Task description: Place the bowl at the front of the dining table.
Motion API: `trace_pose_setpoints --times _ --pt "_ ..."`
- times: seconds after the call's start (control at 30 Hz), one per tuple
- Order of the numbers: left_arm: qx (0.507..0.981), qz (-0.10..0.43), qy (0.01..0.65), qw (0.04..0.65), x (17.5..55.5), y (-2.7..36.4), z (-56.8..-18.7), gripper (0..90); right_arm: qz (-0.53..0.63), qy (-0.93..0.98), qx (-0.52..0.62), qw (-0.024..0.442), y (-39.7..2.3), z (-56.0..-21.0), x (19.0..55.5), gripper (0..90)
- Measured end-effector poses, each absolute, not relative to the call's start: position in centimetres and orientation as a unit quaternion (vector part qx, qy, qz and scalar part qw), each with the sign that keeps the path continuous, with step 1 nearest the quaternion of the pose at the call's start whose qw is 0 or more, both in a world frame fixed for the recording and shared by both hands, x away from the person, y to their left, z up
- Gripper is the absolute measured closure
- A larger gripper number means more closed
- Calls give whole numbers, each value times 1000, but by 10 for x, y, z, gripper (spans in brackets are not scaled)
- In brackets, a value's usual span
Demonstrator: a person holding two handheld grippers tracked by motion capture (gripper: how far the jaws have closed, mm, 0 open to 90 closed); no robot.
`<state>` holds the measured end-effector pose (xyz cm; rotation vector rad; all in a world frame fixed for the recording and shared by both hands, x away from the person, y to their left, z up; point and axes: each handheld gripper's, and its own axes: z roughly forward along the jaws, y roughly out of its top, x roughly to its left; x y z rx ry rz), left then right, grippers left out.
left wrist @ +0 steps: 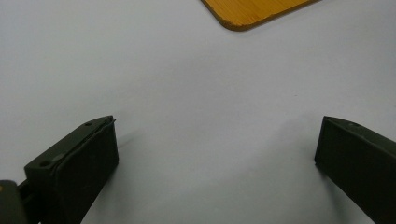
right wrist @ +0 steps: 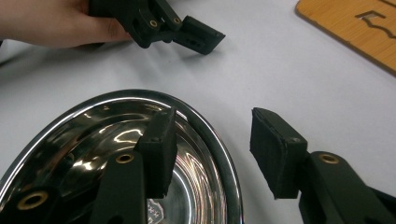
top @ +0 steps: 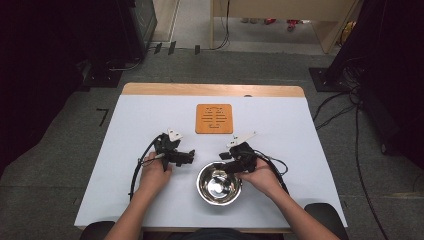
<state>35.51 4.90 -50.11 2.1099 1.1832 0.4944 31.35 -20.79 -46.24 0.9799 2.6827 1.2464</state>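
Observation:
A shiny steel bowl (top: 218, 186) stands upright on the white table near its front edge. My right gripper (top: 226, 162) is at the bowl's upper right rim. In the right gripper view the bowl (right wrist: 84, 135) fills the lower left, and my right gripper (right wrist: 212, 135) straddles the rim: one jaw is inside the bowl and the other outside, with a gap to the metal on each side. My left gripper (top: 188, 156) rests low over the table left of the bowl. Its jaws (left wrist: 217, 140) stand wide apart with only bare tabletop between them.
An orange wooden trivet (top: 214, 118) with cut-out slots lies flat at the table's far middle, and its corner (left wrist: 252, 11) is ahead of the left gripper. Black cables trail from both grippers toward the front edge. The white tabletop (top: 150, 115) has a wooden back edge.

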Motion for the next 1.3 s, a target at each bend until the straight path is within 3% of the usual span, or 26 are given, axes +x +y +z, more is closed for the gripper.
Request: trace_pose_setpoints --times 0.9,1.3 --pt "807 189 452 329 355 49 -501 0 380 875 299 -40 -207 -477 321 679" --pt "807 189 452 329 355 49 -501 0 380 877 287 -71 -213 -470 322 798"
